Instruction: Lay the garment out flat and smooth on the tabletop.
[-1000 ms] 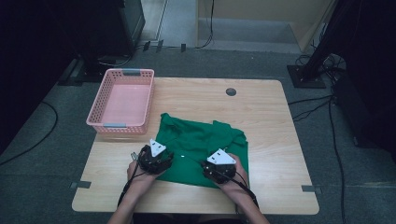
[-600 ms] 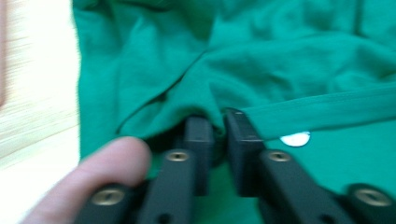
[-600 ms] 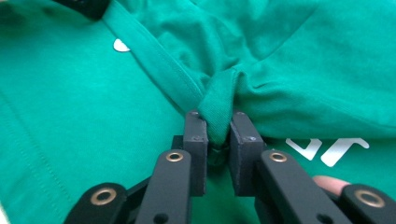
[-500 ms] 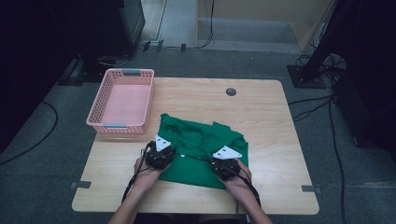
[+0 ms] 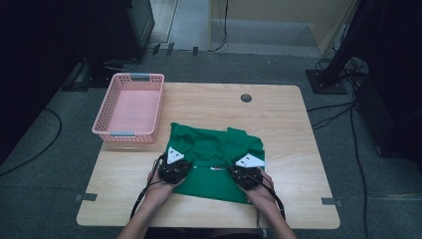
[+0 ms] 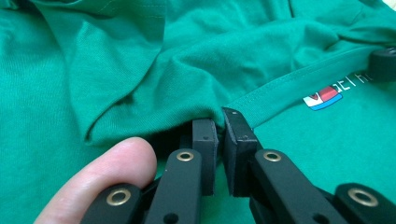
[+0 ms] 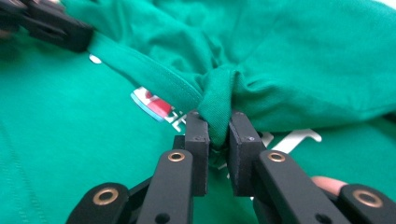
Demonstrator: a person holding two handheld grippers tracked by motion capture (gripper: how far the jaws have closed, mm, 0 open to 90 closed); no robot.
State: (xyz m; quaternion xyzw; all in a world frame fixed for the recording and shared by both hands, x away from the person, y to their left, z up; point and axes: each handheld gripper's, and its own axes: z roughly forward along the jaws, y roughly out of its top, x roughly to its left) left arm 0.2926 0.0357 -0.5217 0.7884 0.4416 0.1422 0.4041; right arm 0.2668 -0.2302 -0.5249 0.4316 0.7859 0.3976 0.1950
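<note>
A green T-shirt (image 5: 214, 149) lies partly folded on the wooden table (image 5: 298, 129), with a small red, white and blue logo (image 6: 322, 98) on it. My left gripper (image 5: 175, 168) rests on the shirt's near left part, jaws shut on a hemmed edge of the shirt (image 6: 261, 98). My right gripper (image 5: 247, 173) sits at the near right, jaws shut on a bunched fold of the same hem (image 7: 217, 105). The hem stretches taut between the two. In the right gripper view the left gripper (image 7: 51, 28) shows at top left.
A pink plastic basket (image 5: 130, 107), with nothing in it, stands at the table's left rear. A round cable hole (image 5: 246, 97) sits near the far edge. Bare wood runs to the right of the shirt. Dark equipment and cables surround the table on the floor.
Both grippers have moved away from me, carrying the shirt's near hem over the shirt toward its middle.
</note>
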